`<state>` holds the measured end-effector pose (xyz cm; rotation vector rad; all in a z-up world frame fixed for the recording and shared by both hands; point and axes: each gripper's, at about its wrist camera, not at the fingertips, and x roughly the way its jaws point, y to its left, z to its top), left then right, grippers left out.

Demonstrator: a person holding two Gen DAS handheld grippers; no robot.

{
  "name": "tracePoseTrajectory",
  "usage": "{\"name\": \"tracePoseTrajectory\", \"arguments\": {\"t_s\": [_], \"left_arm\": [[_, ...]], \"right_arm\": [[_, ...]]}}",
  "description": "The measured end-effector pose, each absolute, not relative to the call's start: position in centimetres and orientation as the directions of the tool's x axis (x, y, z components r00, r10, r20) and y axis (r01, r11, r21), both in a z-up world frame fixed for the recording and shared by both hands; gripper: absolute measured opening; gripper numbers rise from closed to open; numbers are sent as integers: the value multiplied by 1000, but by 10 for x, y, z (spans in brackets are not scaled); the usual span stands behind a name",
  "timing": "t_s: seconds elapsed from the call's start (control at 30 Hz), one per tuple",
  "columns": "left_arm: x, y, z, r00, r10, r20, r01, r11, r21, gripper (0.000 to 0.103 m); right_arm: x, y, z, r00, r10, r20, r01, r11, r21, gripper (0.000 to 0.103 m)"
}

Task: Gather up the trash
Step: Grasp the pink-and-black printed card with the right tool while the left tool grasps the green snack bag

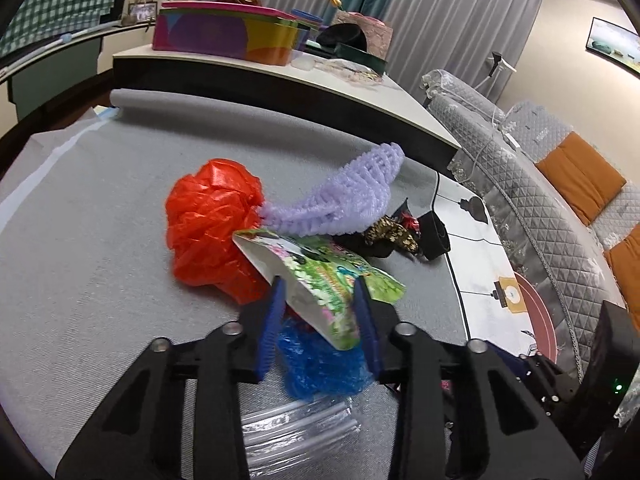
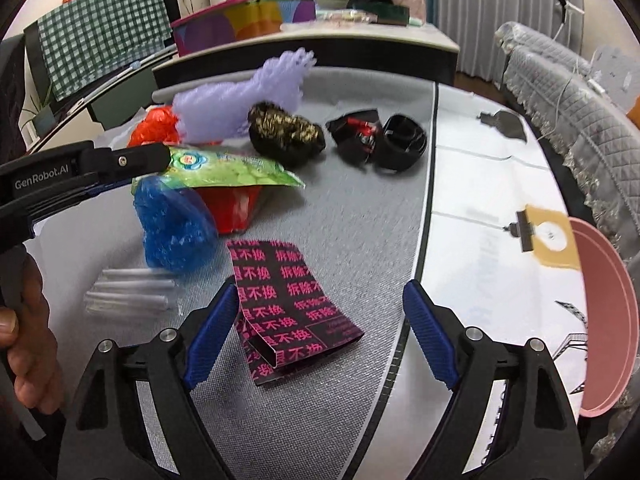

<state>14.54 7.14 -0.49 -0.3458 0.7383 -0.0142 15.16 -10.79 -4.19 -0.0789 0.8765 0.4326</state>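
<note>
The left gripper point(image 1: 320, 312) has its blue pads closed on the green printed snack wrapper point(image 1: 320, 276), lifting it just above the crumpled blue plastic bag point(image 1: 324, 364), presumably to carry it off as trash. The right gripper point(image 2: 320, 334) hangs wide open and empty over the black-and-pink printed sleeve point(image 2: 288, 308), which lies flat just in front of that blue bag (apparently the next pick). The rest of the litter, including the lilac foam fruit net point(image 1: 344, 196) and the red plastic bag point(image 1: 212, 224), waits behind the blue bag on the grey mat point(image 1: 100, 240).

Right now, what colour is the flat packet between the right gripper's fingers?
Black with pink printed characters; the flat packet shows best in the right wrist view.
</note>
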Motion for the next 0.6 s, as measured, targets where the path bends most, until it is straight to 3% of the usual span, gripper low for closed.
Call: {"name": "tracePoseTrajectory", "arguments": {"t_s": [0.2,0.47,0.6], "left_arm": [[147,65,-3,747,-141,-650,-89,947,-308,15],[144,62,3,766,-136,-628,-70,954,-292,9],[140,59,6,776,-138,-616,-57,957,-286,7]], "right_arm": [[152,-104,-46,540,332,-773,-416,904,98,83],[151,-106,-46,534,338,-775,-416,903,108,60],[148,-108,-42,557,326,-764,-410,908,88,59]]}}
